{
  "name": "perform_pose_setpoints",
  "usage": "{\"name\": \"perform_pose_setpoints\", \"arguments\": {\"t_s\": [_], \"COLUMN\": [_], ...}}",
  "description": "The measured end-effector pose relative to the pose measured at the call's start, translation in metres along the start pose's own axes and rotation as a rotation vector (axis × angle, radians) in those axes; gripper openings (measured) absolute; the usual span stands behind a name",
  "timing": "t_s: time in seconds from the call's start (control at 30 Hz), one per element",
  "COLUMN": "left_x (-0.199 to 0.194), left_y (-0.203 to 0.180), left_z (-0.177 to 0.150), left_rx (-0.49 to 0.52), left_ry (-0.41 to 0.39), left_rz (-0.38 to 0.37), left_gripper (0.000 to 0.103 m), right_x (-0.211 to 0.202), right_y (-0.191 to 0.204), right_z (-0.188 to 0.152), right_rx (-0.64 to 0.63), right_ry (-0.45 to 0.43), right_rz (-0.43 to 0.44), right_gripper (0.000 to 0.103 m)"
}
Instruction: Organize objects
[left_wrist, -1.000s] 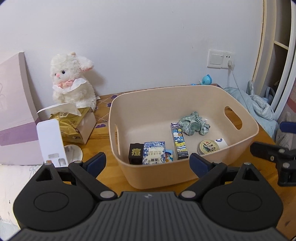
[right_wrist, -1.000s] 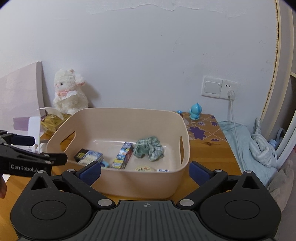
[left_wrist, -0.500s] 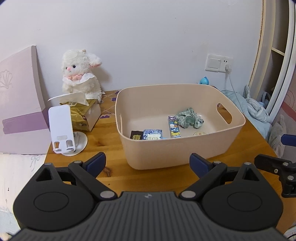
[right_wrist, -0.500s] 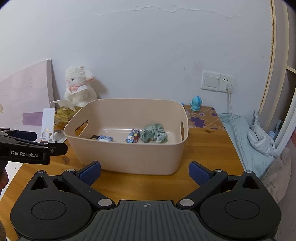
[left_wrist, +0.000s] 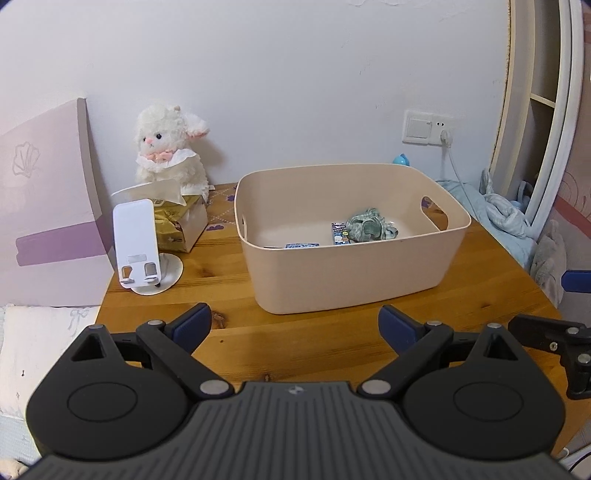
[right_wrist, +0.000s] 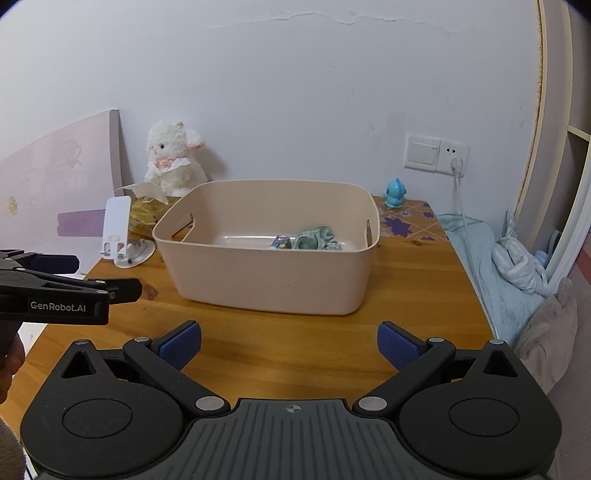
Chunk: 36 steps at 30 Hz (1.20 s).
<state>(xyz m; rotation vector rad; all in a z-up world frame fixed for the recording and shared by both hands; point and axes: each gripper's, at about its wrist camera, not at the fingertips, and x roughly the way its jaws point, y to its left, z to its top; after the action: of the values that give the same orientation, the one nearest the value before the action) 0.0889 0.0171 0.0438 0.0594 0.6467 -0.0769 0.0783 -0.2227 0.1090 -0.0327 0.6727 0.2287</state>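
A beige plastic bin (left_wrist: 354, 273) (right_wrist: 266, 280) stands in the middle of the wooden table (left_wrist: 236, 288). Inside it lie a green checked cloth (left_wrist: 369, 225) (right_wrist: 317, 240), a narrow blue box (left_wrist: 338, 233) and a flat blue packet (left_wrist: 301, 245); its near wall hides the rest of the floor. My left gripper (left_wrist: 294, 324) hovers open above the table's near edge, nothing between its blue pads. My right gripper (right_wrist: 289, 343) is open too, back from the bin. The left gripper's body (right_wrist: 66, 295) shows at the left of the right wrist view.
A white plush lamb (left_wrist: 168, 151), a tissue box (left_wrist: 177, 221) and a white phone stand (left_wrist: 142, 247) sit left of the bin. A pink board (left_wrist: 48, 221) leans at the far left. A small blue figurine (right_wrist: 394, 192) stands behind the bin. Bedding (right_wrist: 517, 266) lies to the right.
Both grippers have pulled back and away from the bin, which now looks smaller and farther off. Less of its contents shows over the rim. Both stay open.
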Motion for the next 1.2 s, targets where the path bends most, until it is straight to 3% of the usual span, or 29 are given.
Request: {"name": "perform_pose_setpoints", "arguments": {"t_s": [0.6, 1.2], "left_x": [-0.053, -0.101], "left_y": [-0.014, -0.010], "left_z": [-0.027, -0.037], "left_rx": [0.019, 0.002], "left_ry": [-0.087, -0.133], "left_rz": [0.001, -0.054], "left_gripper": [0.098, 0.100], "right_x": [-0.038, -0.083], "right_y": [0.008, 0.014], "right_z": [-0.022, -0.036], "right_rx": [0.002, -0.009], "right_ry": [-0.033, -0.096], "right_rz": [0.016, 0.006], "right_gripper": [0.103, 0.103]}}
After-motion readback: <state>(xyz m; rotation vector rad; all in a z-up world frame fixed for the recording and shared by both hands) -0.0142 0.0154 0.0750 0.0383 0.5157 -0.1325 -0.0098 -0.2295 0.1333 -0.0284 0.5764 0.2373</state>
